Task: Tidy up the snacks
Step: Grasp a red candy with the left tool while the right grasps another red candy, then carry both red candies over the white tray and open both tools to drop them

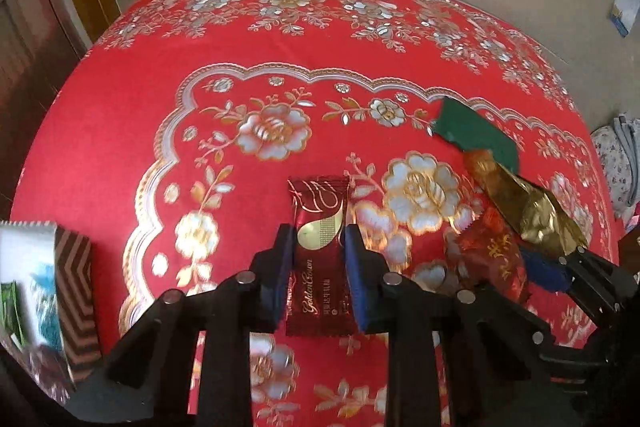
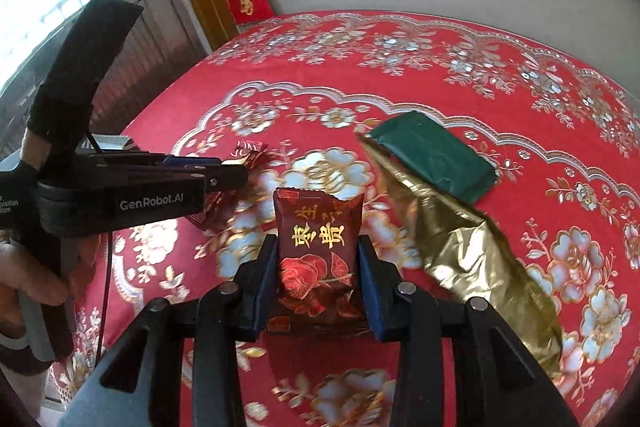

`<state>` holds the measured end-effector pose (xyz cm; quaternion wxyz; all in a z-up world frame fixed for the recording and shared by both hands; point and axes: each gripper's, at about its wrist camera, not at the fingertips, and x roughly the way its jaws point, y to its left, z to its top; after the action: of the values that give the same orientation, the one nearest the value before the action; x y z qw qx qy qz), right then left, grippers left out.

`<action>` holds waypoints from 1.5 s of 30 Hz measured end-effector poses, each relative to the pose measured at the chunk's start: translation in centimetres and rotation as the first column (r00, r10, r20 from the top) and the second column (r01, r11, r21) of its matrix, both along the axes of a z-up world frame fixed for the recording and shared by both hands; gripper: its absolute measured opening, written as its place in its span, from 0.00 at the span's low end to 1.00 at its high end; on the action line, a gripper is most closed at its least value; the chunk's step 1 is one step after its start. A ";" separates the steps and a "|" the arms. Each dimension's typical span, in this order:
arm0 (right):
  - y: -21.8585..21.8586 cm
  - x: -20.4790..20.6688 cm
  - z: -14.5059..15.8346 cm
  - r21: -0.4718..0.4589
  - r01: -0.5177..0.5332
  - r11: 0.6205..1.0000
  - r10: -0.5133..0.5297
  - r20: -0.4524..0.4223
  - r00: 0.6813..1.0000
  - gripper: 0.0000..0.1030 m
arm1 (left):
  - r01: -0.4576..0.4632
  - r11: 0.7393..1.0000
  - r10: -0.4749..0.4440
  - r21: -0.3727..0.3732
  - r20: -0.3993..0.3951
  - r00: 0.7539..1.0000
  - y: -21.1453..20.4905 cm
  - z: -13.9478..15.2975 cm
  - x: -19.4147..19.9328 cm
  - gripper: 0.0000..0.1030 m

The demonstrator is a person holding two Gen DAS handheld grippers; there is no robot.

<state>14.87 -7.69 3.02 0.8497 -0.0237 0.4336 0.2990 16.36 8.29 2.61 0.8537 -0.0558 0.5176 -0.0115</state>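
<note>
Left gripper (image 1: pixel 316 255) clamped on glossy Golden Crown sachet (image 1: pixel 319 259), right gripper (image 2: pixel 318 267) pinching puffy rose-printed candy packet (image 2: pixel 318 259) (crinkled gold foil wrapper (image 2: pixel 472 251) beside)

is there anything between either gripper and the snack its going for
Nothing visible. The left gripper already has the dark red candy packet between its blue pads, and the right gripper has the red rose packet. The gold wrapper and green packet lie off to the side.
</note>
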 end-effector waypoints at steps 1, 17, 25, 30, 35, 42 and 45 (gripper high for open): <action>0.1 -0.3 0.1 0.002 -0.006 1.000 0.006 0.002 1.000 0.37 | -0.007 1.000 0.007 -0.009 0.004 1.000 0.2 0.1 -0.7 0.27; 0.6 -7.1 1.3 0.025 -0.023 0.999 0.022 0.027 0.999 0.37 | -0.029 0.999 0.027 0.018 0.091 0.996 0.5 1.3 -9.8 0.27; 0.9 -10.8 2.7 0.055 -0.017 0.998 0.013 0.072 0.997 0.37 | -0.052 0.997 0.041 0.064 0.172 0.984 1.0 3.4 -14.0 0.27; 1.8 -12.3 3.1 0.069 -0.032 0.997 0.026 0.080 0.996 0.37 | -0.076 0.993 0.056 0.089 0.207 0.977 2.1 4.2 -16.0 0.27; 3.5 -13.5 3.7 0.072 -0.062 0.995 0.055 0.089 0.995 0.37 | -0.102 0.991 0.078 0.089 0.239 0.968 3.7 5.2 -18.1 0.27; 6.4 -14.8 4.6 0.079 -0.117 0.990 0.108 0.105 0.989 0.37 | -0.166 0.983 0.137 0.085 0.271 0.953 6.9 5.9 -20.6 0.27; 7.7 -15.4 5.0 0.080 -0.142 0.987 0.133 0.115 0.984 0.37 | -0.194 0.977 0.164 0.084 0.280 0.946 8.4 6.1 -21.5 0.27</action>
<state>-0.52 0.00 8.06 0.8497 -0.0325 0.3702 0.3741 -5.19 16.65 8.70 0.9158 -0.0534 0.3884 0.0871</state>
